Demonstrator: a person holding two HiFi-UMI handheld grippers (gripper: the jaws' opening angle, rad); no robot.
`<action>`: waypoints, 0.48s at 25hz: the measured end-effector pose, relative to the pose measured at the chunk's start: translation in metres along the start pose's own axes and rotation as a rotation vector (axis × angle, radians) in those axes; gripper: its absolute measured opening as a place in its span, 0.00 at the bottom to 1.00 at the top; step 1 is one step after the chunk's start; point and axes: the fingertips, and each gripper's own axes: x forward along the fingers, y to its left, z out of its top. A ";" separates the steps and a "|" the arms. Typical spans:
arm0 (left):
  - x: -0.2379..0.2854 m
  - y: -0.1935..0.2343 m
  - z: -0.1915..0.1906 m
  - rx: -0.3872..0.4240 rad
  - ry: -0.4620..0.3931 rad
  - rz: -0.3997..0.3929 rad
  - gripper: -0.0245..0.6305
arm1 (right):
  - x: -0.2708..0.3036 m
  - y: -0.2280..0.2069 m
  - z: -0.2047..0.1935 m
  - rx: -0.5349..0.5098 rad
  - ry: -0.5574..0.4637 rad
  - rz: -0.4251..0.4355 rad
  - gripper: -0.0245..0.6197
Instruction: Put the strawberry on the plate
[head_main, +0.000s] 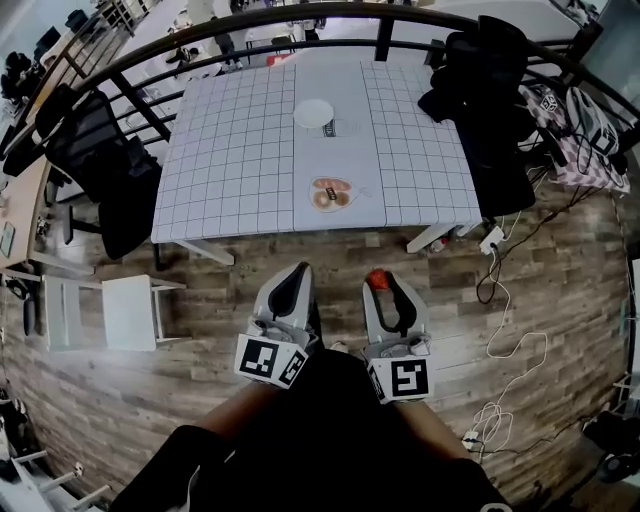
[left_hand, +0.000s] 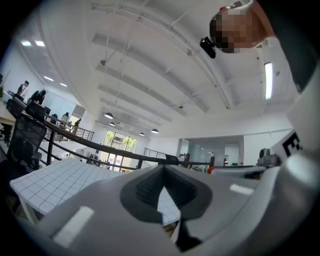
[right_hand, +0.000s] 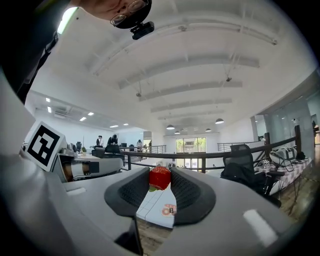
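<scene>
Ribbed dark pads (right_hand: 131, 192) of right tool (right_hand: 160, 171) — tight on plump red strawberry (right_hand: 160, 178)

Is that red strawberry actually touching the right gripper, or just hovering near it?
Touching. The right gripper view shows the strawberry wedged in the right gripper, between its two jaws and pressed against both, with no gap on either side.

Your pale grey plastic left gripper (head_main: 292, 272) and its twin, the right gripper (head_main: 386, 284), both show tapered shells lined with ribbed dark pads (right_hand: 189, 192). Each carries a white cube (head_main: 270, 361) printed with black square markers at its six o'clock end. You're wearing a black top (head_main: 330, 440).
</scene>
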 end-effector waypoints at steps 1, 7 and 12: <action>0.005 0.004 0.000 0.002 0.000 -0.005 0.05 | 0.007 -0.002 -0.001 0.004 0.005 -0.007 0.24; 0.041 0.019 -0.001 -0.018 0.029 -0.041 0.05 | 0.062 -0.003 0.000 0.020 0.030 0.028 0.24; 0.076 0.051 0.015 0.014 0.014 -0.035 0.05 | 0.111 0.000 0.010 0.018 0.049 0.064 0.24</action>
